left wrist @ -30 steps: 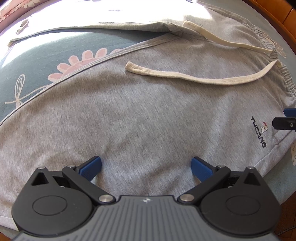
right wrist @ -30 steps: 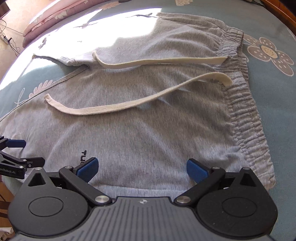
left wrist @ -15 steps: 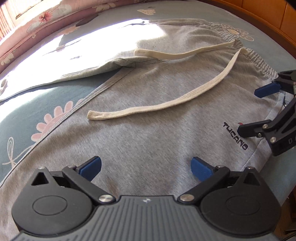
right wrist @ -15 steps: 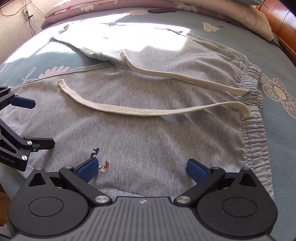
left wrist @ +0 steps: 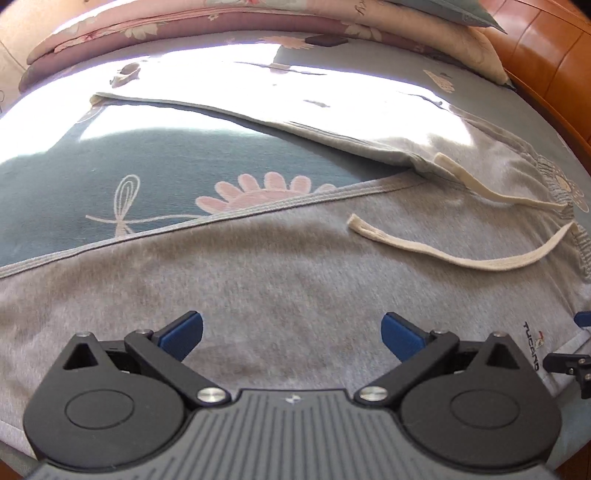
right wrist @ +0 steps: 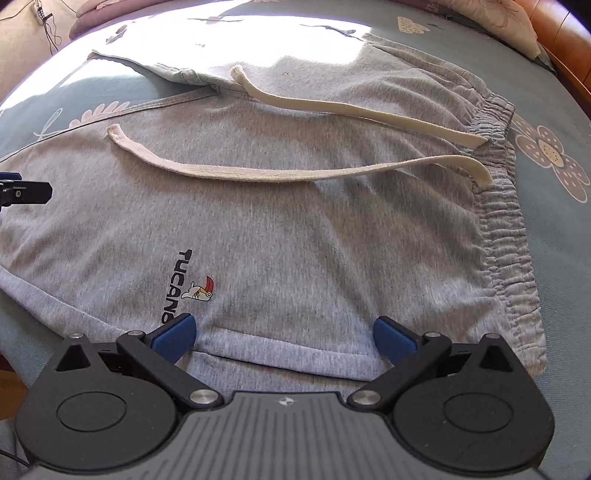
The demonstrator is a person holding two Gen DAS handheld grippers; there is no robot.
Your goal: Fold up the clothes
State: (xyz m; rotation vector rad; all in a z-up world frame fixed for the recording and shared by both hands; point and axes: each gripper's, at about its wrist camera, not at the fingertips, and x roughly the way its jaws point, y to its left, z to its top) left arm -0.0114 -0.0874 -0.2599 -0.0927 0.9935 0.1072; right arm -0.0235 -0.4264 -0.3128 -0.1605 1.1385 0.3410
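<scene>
Grey shorts (left wrist: 280, 280) (right wrist: 295, 229) lie flat on the bed, legs pointing left and elastic waistband (right wrist: 506, 221) at the right. Two cream drawstrings (right wrist: 295, 171) (left wrist: 461, 258) trail across the front. A black TUCANO logo (right wrist: 184, 284) (left wrist: 532, 347) marks the near leg. My left gripper (left wrist: 291, 334) is open just above the near leg's fabric, nothing between its blue pads. My right gripper (right wrist: 284, 338) is open over the near hem beside the logo. Each gripper's tip shows at the other view's edge.
The blue-grey bedsheet (left wrist: 110, 177) has pink flower prints. Pink and cream pillows (left wrist: 258, 22) line the far side. A brown leather headboard (left wrist: 546, 48) stands at the right. Strong sunlight washes out the far leg. Floor and cables (right wrist: 44, 22) show at the far left.
The left gripper swung left, so the sheet and pillows fill its view and the right gripper slid to the frame's edge. The right gripper drew back slightly; more of the logo shows. Both stayed open.
</scene>
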